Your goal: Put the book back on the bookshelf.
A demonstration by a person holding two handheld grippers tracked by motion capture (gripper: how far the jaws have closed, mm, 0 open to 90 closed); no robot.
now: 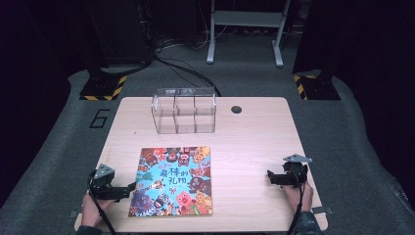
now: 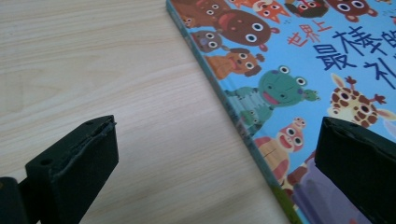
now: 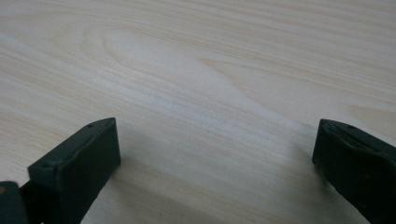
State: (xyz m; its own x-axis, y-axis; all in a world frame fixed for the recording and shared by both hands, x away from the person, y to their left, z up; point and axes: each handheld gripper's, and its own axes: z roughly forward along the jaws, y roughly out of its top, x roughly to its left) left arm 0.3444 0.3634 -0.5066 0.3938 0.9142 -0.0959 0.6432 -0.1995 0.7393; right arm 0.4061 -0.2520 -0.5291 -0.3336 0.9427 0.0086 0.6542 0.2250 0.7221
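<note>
The picture book (image 1: 172,181) lies flat near the front edge of the tabletop (image 1: 254,147), a little left of its middle, with its long axis running from the front edge toward the back and leaning slightly to the right. The left gripper (image 1: 128,188) sits just beside the book's left edge near the front left corner of the tabletop, pointed toward it. In the left gripper view its jaws stand wide apart and hold nothing, one over bare wood and the other already over the cover, so that the book's edge (image 2: 233,109) runs between them. From here it looks as though this hand is lining up to take the book by that edge. The right gripper (image 1: 272,176) rests well apart from the book toward the right edge, also spread wide with nothing between the jaws but wood grain, so the left is plainly the nearer hand. A clear plastic organizer (image 1: 184,110) with upright dividers stands toward the back edge, straight beyond the book. Nothing lies between the left gripper and the book.
</note>
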